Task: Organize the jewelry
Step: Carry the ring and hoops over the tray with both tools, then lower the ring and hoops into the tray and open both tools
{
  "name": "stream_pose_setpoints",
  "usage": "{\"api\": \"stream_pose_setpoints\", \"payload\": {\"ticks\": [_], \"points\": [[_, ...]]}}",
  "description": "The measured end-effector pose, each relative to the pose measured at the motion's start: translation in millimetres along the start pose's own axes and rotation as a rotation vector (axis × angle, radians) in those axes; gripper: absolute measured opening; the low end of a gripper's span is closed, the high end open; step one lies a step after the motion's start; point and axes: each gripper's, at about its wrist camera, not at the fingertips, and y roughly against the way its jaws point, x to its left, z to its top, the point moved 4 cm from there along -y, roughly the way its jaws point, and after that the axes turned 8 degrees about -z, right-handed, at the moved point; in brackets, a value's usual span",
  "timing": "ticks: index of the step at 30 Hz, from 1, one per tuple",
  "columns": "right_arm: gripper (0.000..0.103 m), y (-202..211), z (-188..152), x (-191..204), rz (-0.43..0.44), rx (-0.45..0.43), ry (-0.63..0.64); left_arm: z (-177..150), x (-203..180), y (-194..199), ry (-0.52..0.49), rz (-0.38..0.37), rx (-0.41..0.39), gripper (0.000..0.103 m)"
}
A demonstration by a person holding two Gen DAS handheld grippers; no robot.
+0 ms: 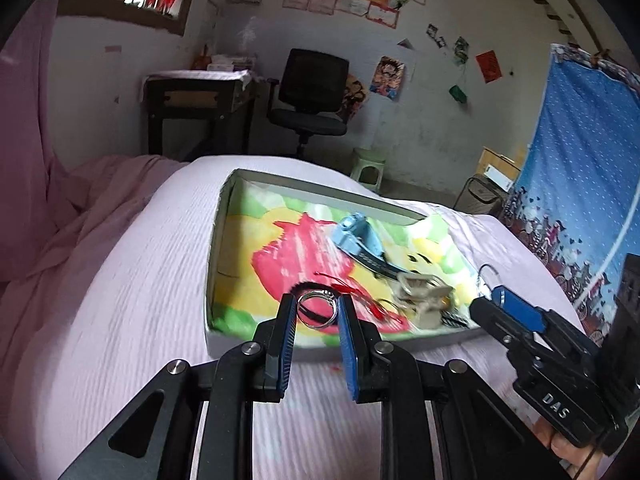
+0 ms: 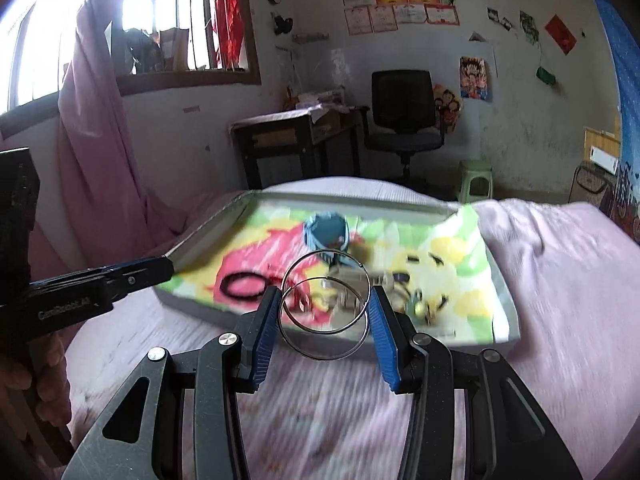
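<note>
Left wrist view: my left fingers point(image 1: 316, 308) are clamping a small silver ring point(image 1: 316, 310); my right fingers point(image 2: 325, 312) are pinching two large hoops point(image 2: 325, 307). Both are hovering over the near edge of the tray point(image 1: 320, 194) on the bed point(image 1: 120, 280). A watch point(image 1: 358, 238), a black band point(image 2: 243, 286) and other pieces are lying loose inside, so sorting looks barely begun.

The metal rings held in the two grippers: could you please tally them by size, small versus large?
Small silver ring, between the pads of the left gripper: 1
Large thin hoops, between the pads of the right gripper: 2
Total: 3 rings held, above the near edge of the tray
</note>
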Motion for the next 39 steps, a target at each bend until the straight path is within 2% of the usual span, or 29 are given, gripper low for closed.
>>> {"api": "stream_pose_setpoints", "payload": {"ticks": [3,7,15,30,39], "points": [[0.040,-9.8,8.4,6.9,-0.013,-0.017,0.028,5.8,9.2,-13.4,0.030,0.009,0.021,0.020],[0.040,-28.0,12.4,17.2,-0.034,-0.021,0.074,8.7,11.4,-30.2,0.014,0.033,0.049,0.020],[0.040,-52.6,5.2,24.1,-0.055,0.024,0.109,2.7,11.4,-48.6,-0.018,0.058,0.096,0.020],[0.040,-49.9,6.1,29.0,-0.075,0.027,0.133,1.8,12.4,-55.3,-0.017,0.034,0.135,0.020],[0.041,-39.0,10.5,25.0,-0.056,-0.011,0.114,2.6,15.1,-43.6,0.007,-0.012,0.105,0.022]]}}
